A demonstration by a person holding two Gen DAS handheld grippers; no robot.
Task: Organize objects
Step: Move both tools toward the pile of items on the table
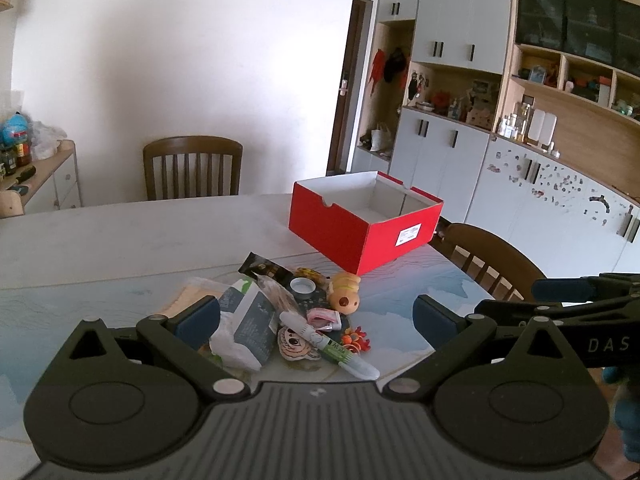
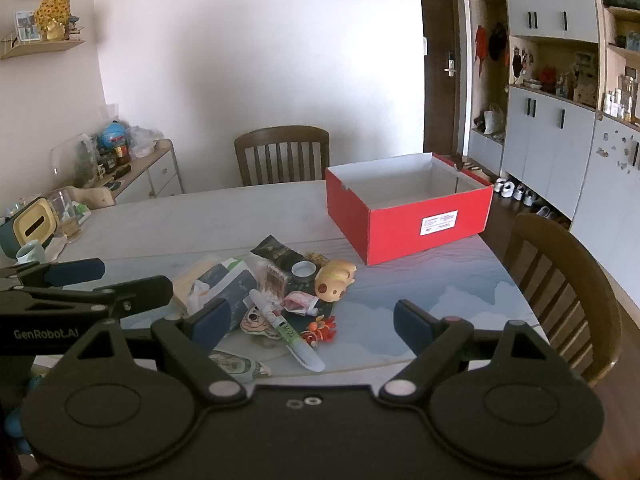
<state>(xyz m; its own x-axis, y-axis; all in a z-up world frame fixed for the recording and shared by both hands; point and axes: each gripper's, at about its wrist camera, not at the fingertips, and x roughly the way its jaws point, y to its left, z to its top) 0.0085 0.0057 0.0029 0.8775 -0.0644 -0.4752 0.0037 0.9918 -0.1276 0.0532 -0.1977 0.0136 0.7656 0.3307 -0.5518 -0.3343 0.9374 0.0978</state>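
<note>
Both tongs apart, empty: left tongs (image 1: 316, 316), right tongs (image 2: 312, 322), hovering over clutter pile on worktop (image 2: 200, 220). Red box (image 2: 404, 208) open, empty, beyond pile, well apart. Risk: pen (image 2: 286, 332) lying across cartoon patch (image 2: 256, 322), orange toy head (image 2: 334, 280) touching neighbours. Crowded grasp likely to drag or pinch two items; rounded head may roll off.

A matt red cardboard box (image 2: 408, 216), white inside, is seen on a smooth, faintly glossy table (image 2: 200, 220). Just before the box, a glossy plastic toy head (image 2: 335, 280), crinkled packets (image 2: 224, 284) and a smooth plastic tube (image 2: 288, 336) are heaped. Beside the box stands a polished wooden chair (image 2: 560, 296).
</note>
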